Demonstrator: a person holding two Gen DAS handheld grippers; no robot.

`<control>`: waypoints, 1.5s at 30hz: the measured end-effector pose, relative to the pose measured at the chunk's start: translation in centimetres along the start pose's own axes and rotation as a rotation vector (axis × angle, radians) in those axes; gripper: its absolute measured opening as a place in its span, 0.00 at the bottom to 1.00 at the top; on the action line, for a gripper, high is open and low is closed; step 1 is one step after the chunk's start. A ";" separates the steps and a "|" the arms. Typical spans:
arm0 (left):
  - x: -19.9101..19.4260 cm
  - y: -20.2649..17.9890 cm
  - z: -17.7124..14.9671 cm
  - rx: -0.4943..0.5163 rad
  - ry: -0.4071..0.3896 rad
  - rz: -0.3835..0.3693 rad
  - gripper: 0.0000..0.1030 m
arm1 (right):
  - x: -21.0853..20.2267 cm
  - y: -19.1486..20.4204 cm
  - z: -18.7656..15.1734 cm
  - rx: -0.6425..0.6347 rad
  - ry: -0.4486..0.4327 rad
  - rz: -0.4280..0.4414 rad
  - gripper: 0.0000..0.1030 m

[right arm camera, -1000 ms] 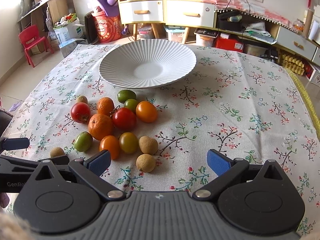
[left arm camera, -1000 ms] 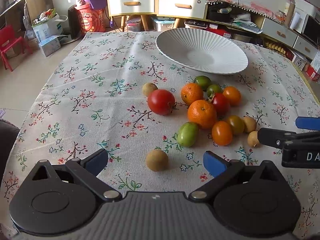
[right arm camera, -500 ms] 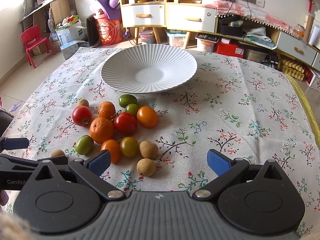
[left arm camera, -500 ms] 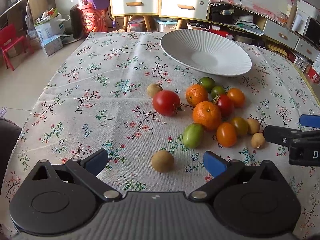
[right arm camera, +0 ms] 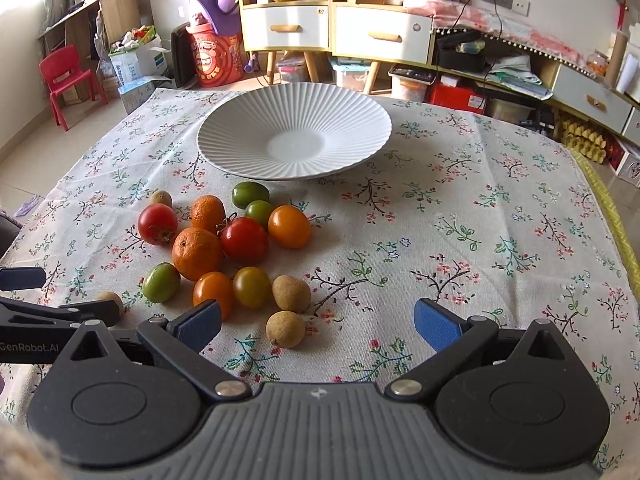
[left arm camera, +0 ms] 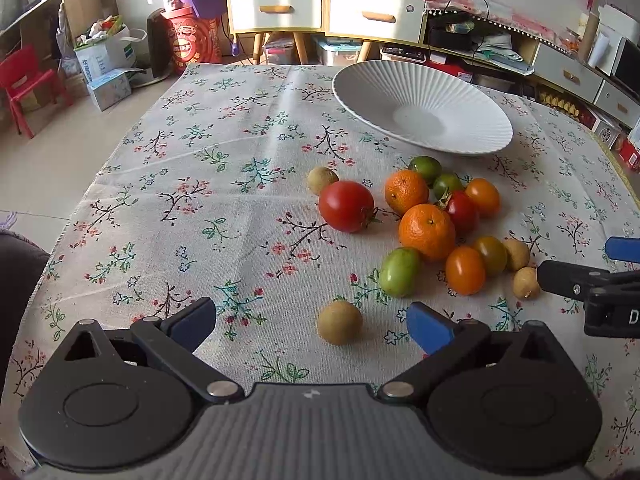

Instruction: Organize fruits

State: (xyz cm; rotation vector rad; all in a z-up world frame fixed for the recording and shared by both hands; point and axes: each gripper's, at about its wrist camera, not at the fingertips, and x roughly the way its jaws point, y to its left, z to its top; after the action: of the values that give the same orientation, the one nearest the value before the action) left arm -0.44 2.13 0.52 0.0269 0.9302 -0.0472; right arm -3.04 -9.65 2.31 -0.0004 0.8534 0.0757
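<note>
on a table under a floral tablecloth (left arm camera: pixel 224 208), near its far edge: one white ribbed plate (left arm camera: pixel 472 92), holding nothing. just in front of the plate, a loose cluster of small fruit on the cloth, none of it gripped.

cluster contents, as seen from the left wrist view: large red tomato (left arm camera: pixel 346 206) at the left side, apart from the rest by a small gap; pale brown round fruit (left arm camera: pixel 322 179) touching or just behind it. two mandarins, the far mandarin (left arm camera: pixel 406 191) and the near mandarin (left arm camera: pixel 427 231), close together. two dark green tomatoes (left arm camera: pixel 425 168) at the plate side. smaller red tomato (left arm camera: pixel 462 211) with its stalk on, pressed against the near mandarin. orange cherry tomato (left arm camera: pixel 483 197) at the far right of the group. nearer row: light green tomato (left arm camera: pixel 399 271), second orange tomato (left arm camera: pixel 465 270), olive-coloured tomato (left arm camera: pixel 491 255), and two brown longan-like fruits (left arm camera: pixel 516 254) at the right end.

stray item: one brown round fruit (left arm camera: pixel 339 322), lying alone on the cloth, nearest the camera, between the blue pads of the left gripper (left arm camera: pixel 312 320) but touched by neither.

left gripper: jaws wide, holding nothing, low over the near edge of the table.

right gripper (right arm camera: pixel 318 320): jaws wide, holding nothing; one brown fruit (right arm camera: pixel 285 329) lies just inside its span toward the left pad, not touched.

background: white-fronted drawer cabinet (right arm camera: pixel 338 28), red child's chair (right arm camera: pixel 68 76), cluttered shelving.
</note>
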 end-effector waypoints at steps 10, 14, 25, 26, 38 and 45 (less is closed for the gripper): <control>0.2 0.3 -0.1 -0.004 -0.009 0.010 0.98 | 0.1 -0.3 -0.5 -0.005 0.007 -0.005 1.00; 0.3 0.4 -0.2 -0.003 -0.016 0.006 0.98 | 0.1 -0.3 -0.8 -0.012 0.005 -0.007 0.99; 1.3 0.8 -1.4 0.016 -0.051 -0.051 0.98 | 1.1 -0.6 -2.2 -0.029 0.029 0.004 0.99; 1.5 0.9 -1.5 0.015 -0.049 -0.059 0.98 | 1.3 -0.5 -2.4 -0.037 0.034 0.005 0.99; 2.5 -0.1 -3.3 0.140 -0.030 -0.116 0.98 | 2.0 1.1 -3.6 -0.131 0.043 0.012 0.99; 2.5 0.1 -3.2 0.138 -0.028 -0.115 0.98 | 2.0 1.2 -3.7 -0.118 0.041 0.024 0.98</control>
State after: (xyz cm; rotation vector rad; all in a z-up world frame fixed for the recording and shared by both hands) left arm -1.52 2.33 -3.45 0.1002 0.8983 -0.2174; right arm -4.53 -8.46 -1.59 -0.1032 0.8888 0.1489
